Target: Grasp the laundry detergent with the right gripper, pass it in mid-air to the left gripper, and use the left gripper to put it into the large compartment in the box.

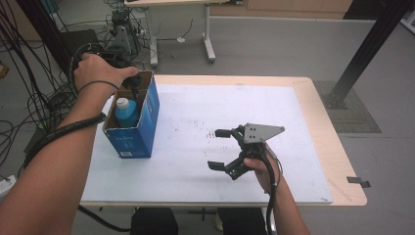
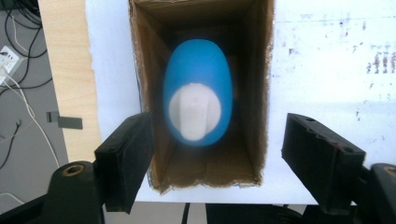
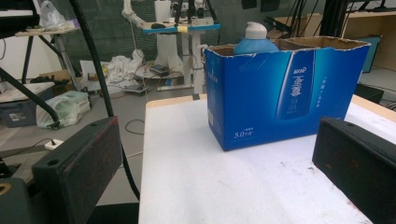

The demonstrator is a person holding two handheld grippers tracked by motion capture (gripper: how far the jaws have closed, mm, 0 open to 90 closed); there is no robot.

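We find the blue bottle standing upright inside the open-topped blue carton, which sits near the left edge of the white-covered counter. Our left hand-held gripper hangs over the carton mouth with its jaws released, one on each side of the opening and touching nothing; nothing lies between them but air above the white cap. Our right hand-held gripper rests low over the bare counter, well apart from the carton, jaws spread wide and empty. We judge the bottle to be stiff moulded plastic, smooth and probably slick, with real weight if it is full of liquid; the rounded shoulder would let pads slide off, so the narrower neck just under the cap looks to us the safer place to take hold, squarely and from straight above. The carton is thin card with a torn rim, light enough that it may lift or tip with the bottle unless something steadies it. The left gripper view looks straight down the carton and shows the brown inner walls and how the bottle sits toward one end with free space beside it. The right gripper view gives the side: the printed blue face of the carton, and the cap and shoulder of the bottle standing proud of the rim. The high view sets both hands in relation.
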